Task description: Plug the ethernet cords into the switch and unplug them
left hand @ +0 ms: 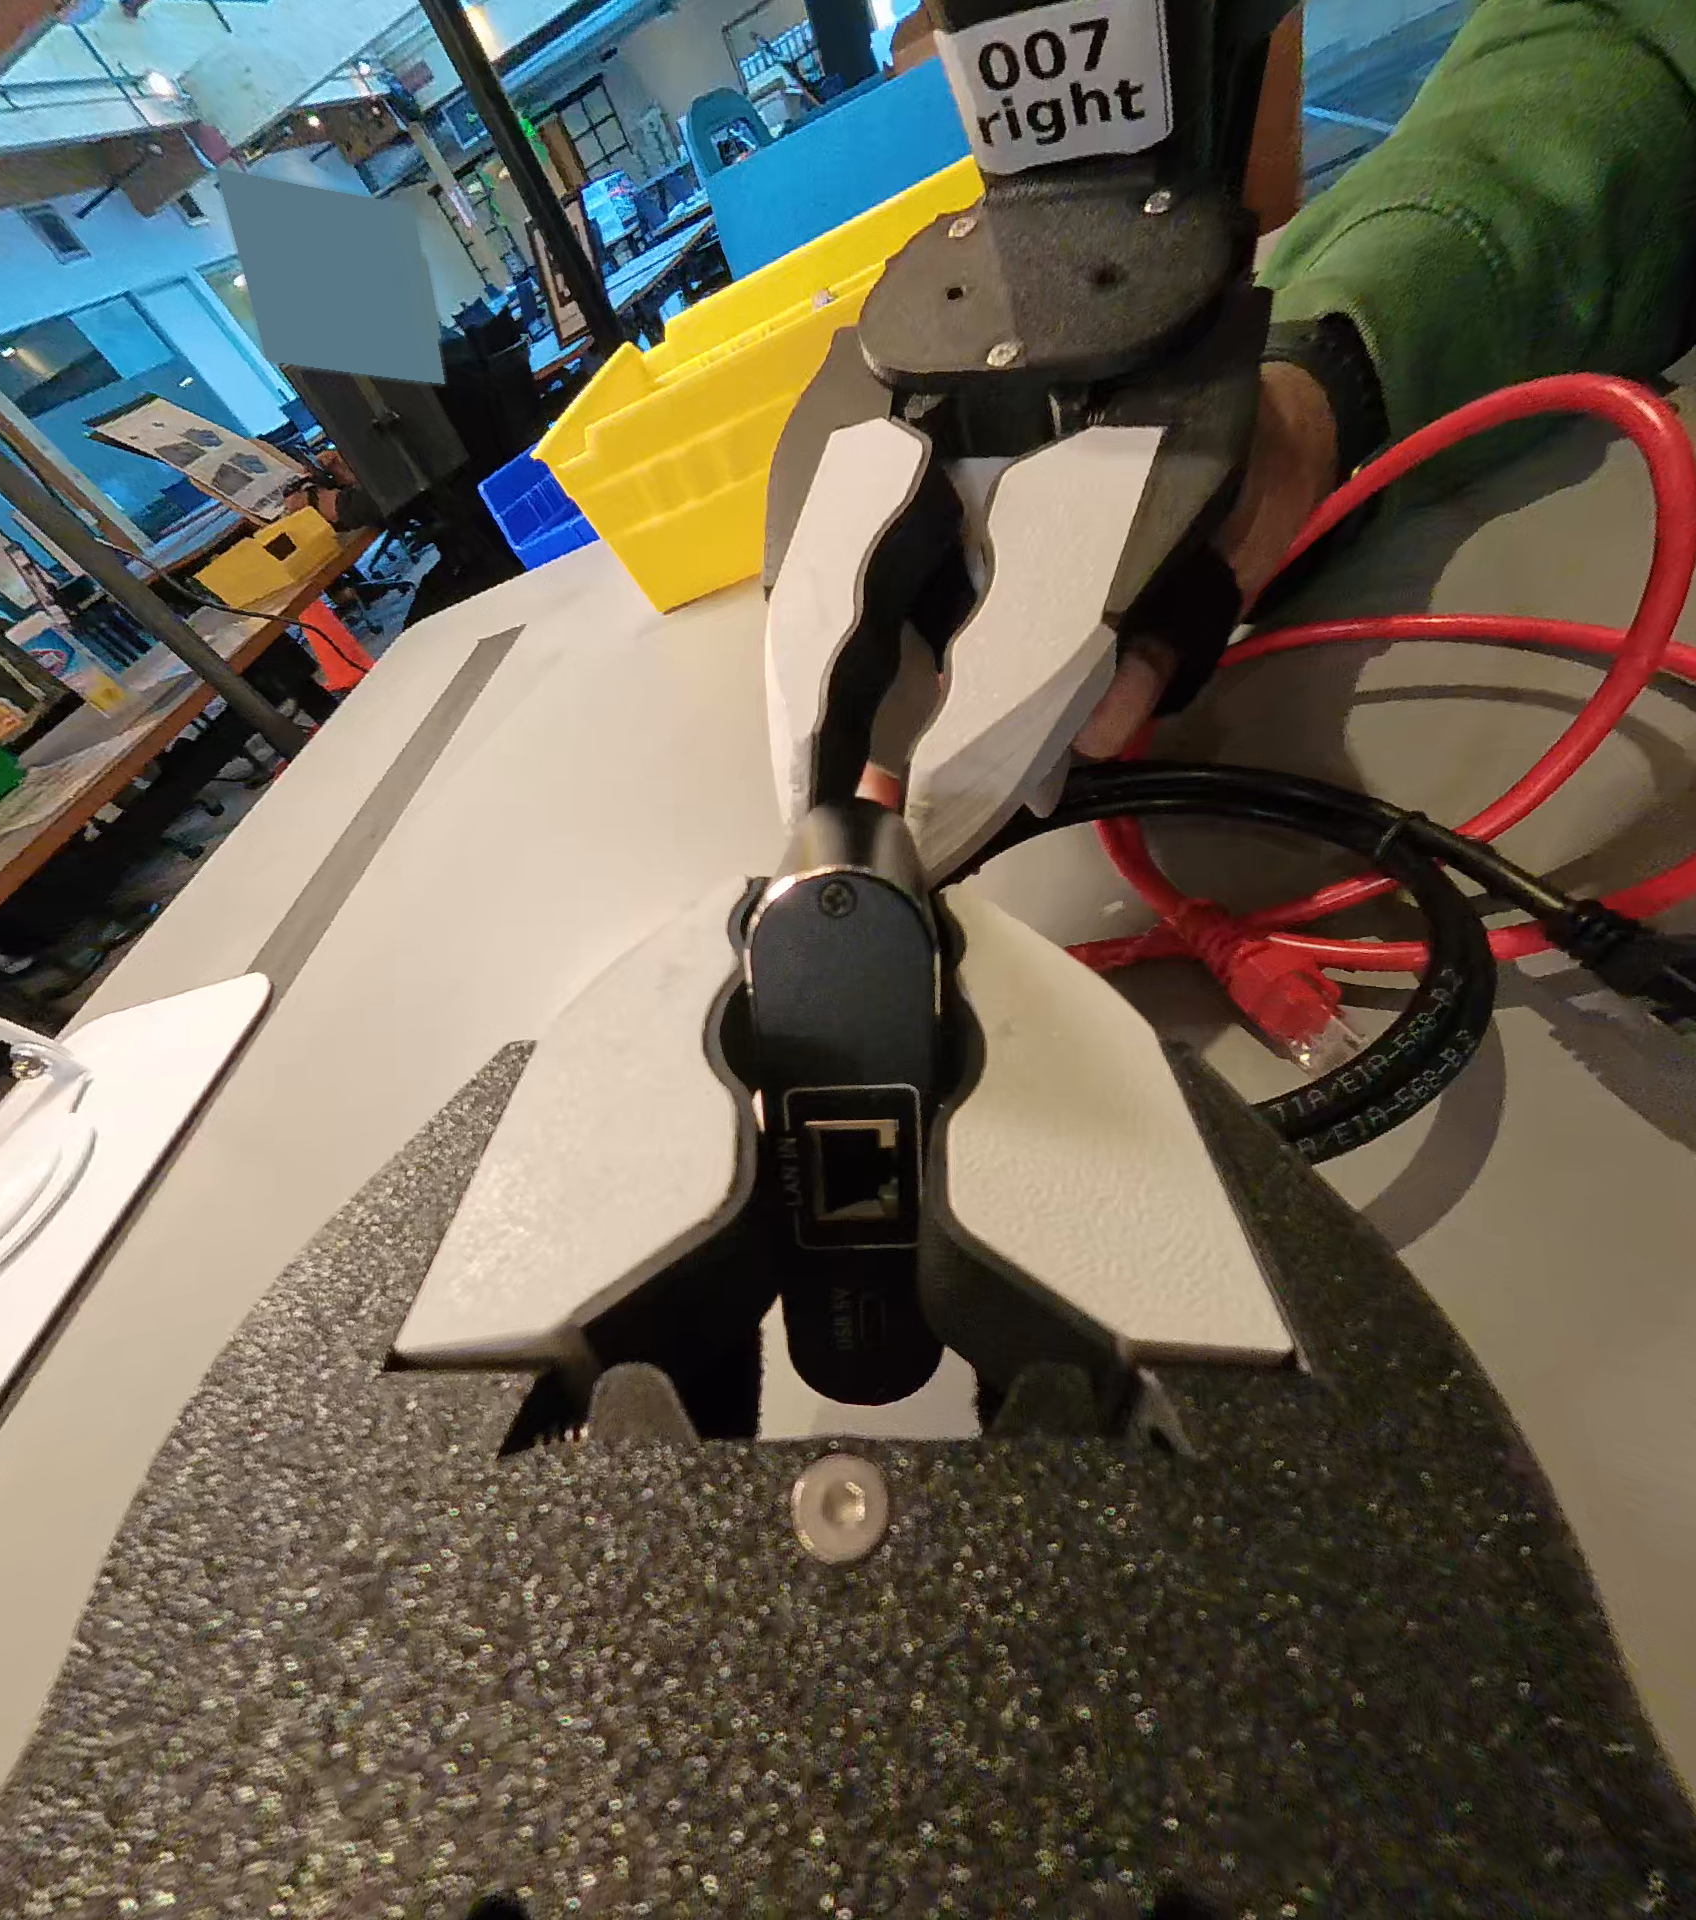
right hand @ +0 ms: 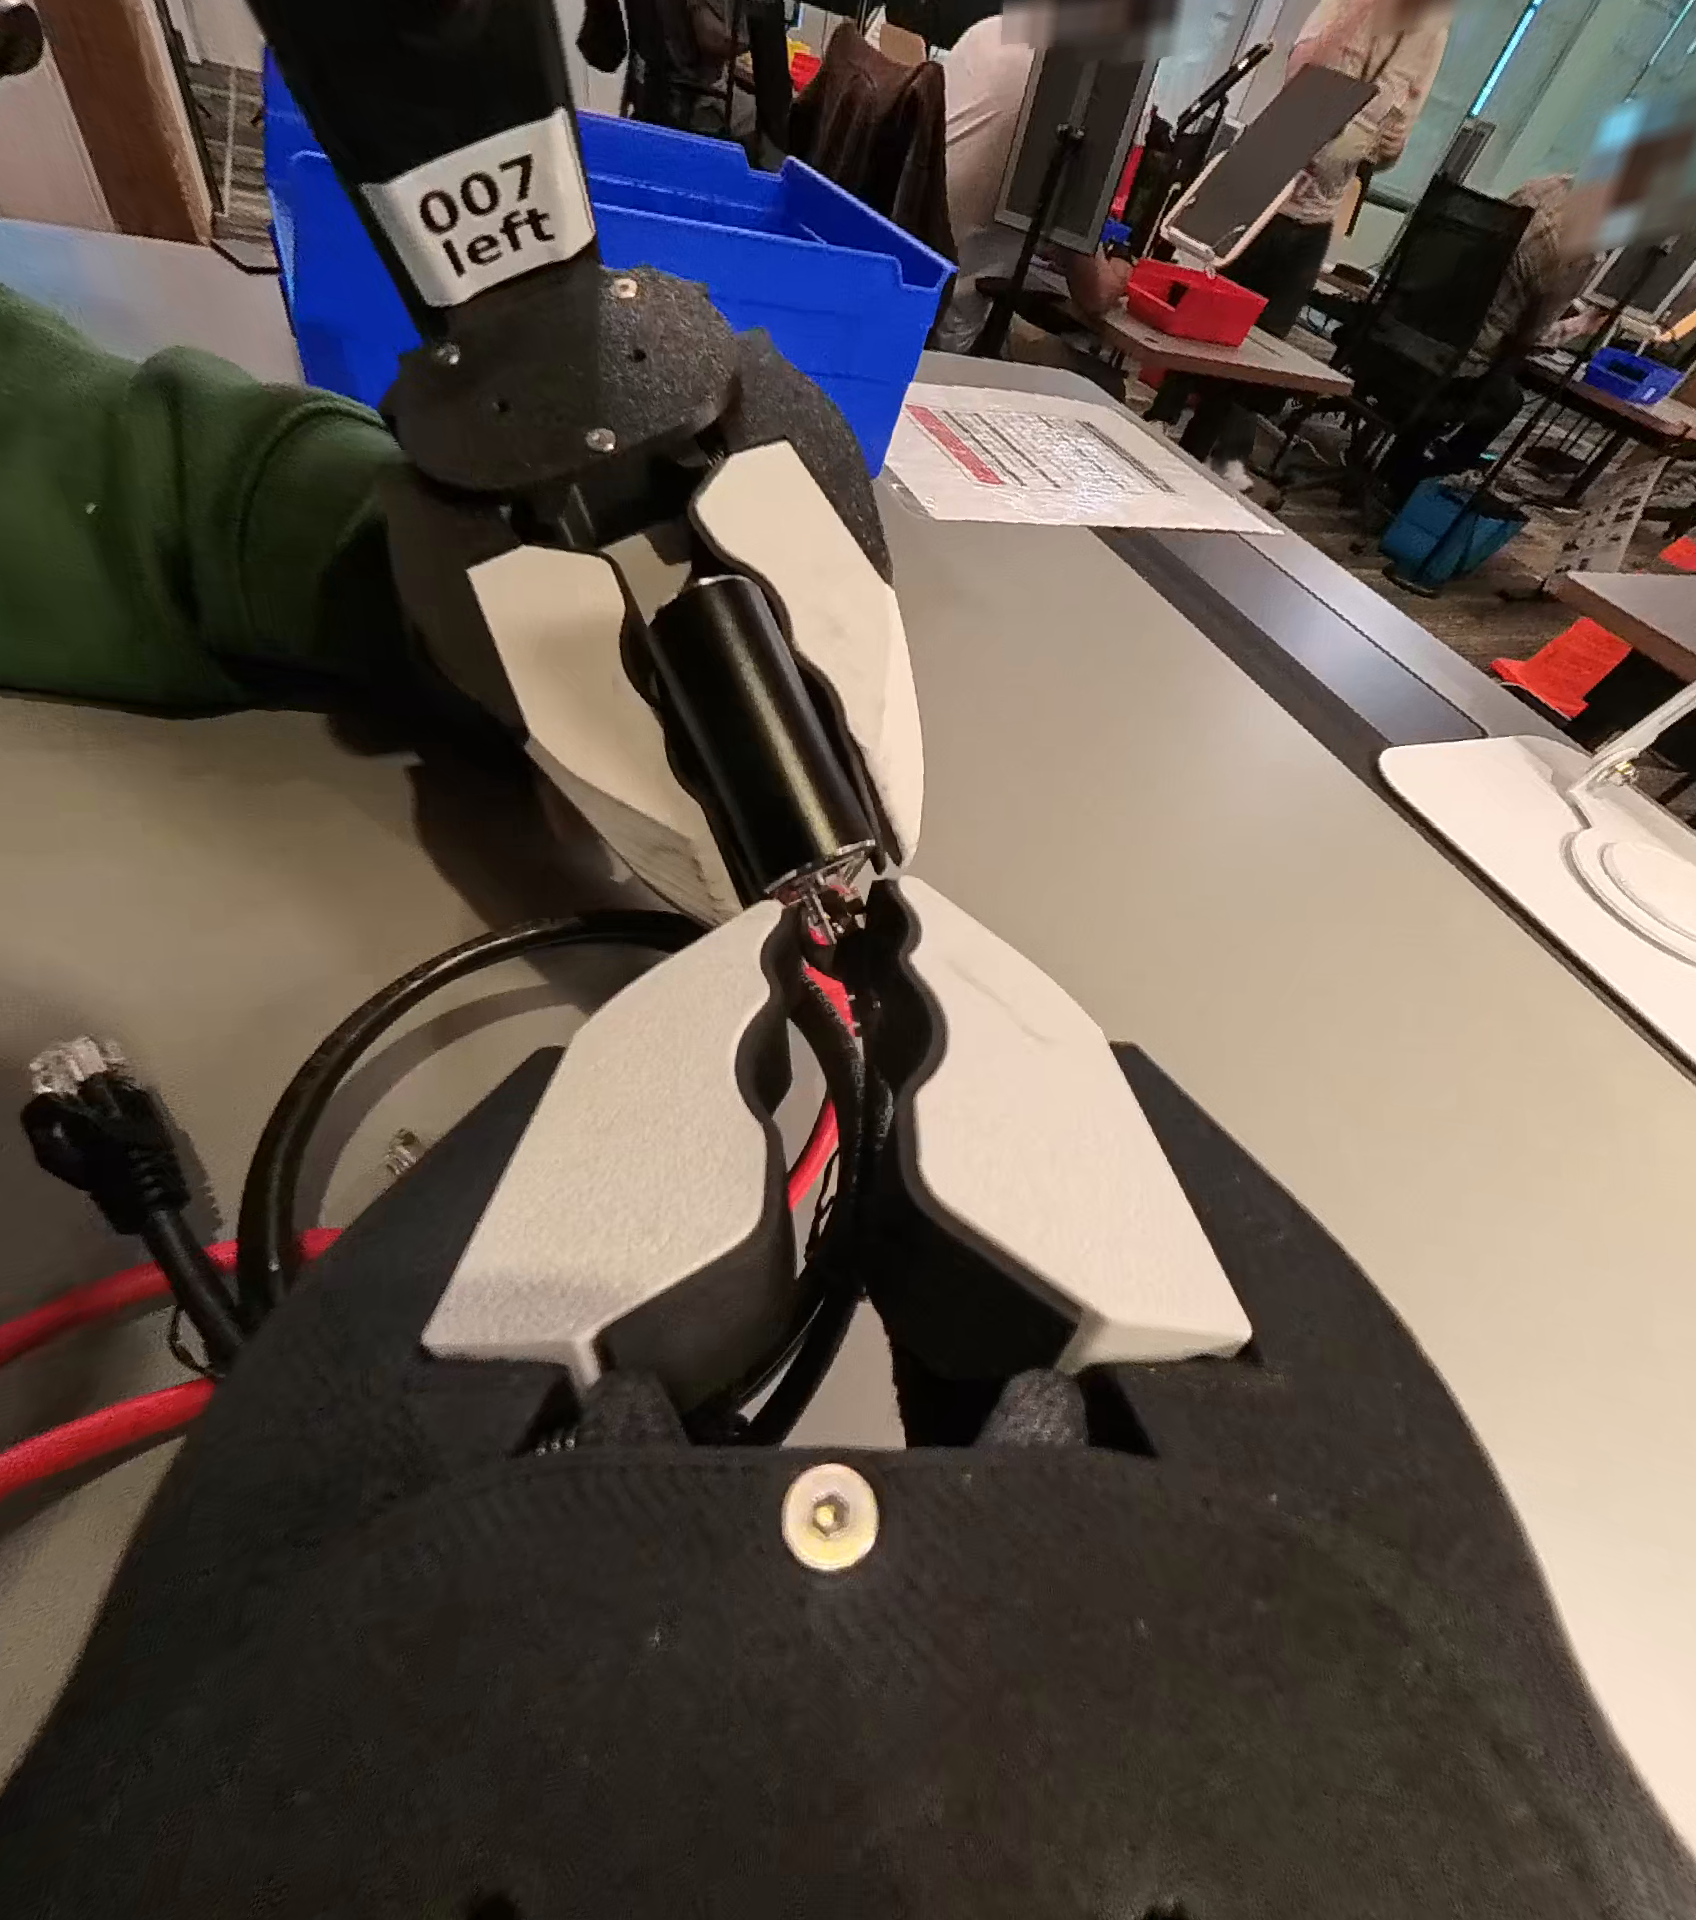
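Observation:
My left gripper is shut on a black oblong switch and holds it above the grey table. An empty port on its near end faces the camera. My right gripper faces it from the other side, shut on the plug end of a black ethernet cord. In the right wrist view, my right gripper pinches the black cord, with the plug tip at the end face of the switch, which the left gripper holds. How deep the plug sits is hidden. The cord's other plug lies loose.
A coiled red ethernet cord lies on the table under my right gripper, its plugs free. A yellow bin and a blue bin stand at the table's far side. A white stand base and a laminated sheet lie nearby. The grippers are tip to tip, or close to it.

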{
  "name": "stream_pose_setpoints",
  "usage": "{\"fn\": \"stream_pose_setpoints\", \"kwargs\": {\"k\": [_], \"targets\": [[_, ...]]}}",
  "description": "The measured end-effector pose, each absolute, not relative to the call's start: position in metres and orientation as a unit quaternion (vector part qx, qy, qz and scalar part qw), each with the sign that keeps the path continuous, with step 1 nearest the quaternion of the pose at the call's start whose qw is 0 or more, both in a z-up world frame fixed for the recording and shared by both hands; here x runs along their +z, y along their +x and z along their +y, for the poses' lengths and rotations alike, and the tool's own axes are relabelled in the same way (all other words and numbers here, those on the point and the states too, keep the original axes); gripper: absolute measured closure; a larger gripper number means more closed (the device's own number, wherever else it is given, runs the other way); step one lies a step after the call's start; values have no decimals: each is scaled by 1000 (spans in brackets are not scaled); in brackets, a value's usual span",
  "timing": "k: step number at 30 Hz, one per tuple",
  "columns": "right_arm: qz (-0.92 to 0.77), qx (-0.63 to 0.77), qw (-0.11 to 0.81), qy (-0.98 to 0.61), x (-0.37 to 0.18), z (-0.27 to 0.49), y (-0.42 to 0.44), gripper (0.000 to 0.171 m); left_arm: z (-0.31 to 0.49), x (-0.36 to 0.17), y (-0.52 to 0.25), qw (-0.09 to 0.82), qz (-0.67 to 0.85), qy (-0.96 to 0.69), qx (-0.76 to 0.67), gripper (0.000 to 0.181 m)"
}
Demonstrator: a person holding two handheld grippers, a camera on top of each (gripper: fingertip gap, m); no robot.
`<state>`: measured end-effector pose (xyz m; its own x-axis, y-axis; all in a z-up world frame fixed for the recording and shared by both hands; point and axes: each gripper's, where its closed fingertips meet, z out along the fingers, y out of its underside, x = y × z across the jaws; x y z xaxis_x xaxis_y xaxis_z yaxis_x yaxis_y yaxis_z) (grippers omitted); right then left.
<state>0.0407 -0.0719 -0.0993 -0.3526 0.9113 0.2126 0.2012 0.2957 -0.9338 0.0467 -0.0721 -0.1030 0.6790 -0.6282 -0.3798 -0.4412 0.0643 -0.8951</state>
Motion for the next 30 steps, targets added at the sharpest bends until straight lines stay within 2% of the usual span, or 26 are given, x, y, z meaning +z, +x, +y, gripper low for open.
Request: {"fn": "stream_pose_setpoints", "kwargs": {"k": [3, 4, 6, 8, 12, 16, 30], "targets": [[-687, 422, 412, -424, -102, -63, 40, 158, -71, -100, 42, 622, 389, -677, -58, 152], [-667, 403, 440, -447, -100, -44, 39, 158, -78, -95, 44, 635, 398, -658, -74, 152], [-648, 441, 439, -439, -89, -21, 44, 158, -82, -90, 42, 641, 383, -659, -96, 152], [-645, 414, 456, -453, -92, 5, 50, 158, -80, -95, 39, 633, 379, -669, -89, 152], [-624, 451, 417, -483, -94, 20, 54, 158, -76, -95, 36, 628, 365, -680, -101, 153], [-620, 449, 423, -484, -92, 24, 54, 158, -71, -95, 30, 628, 348, -690, -93, 152], [-519, 477, 543, -456, -5, 65, 95, 158, -65, -110, 26, 589, 349, -725, -66, 152]]}}
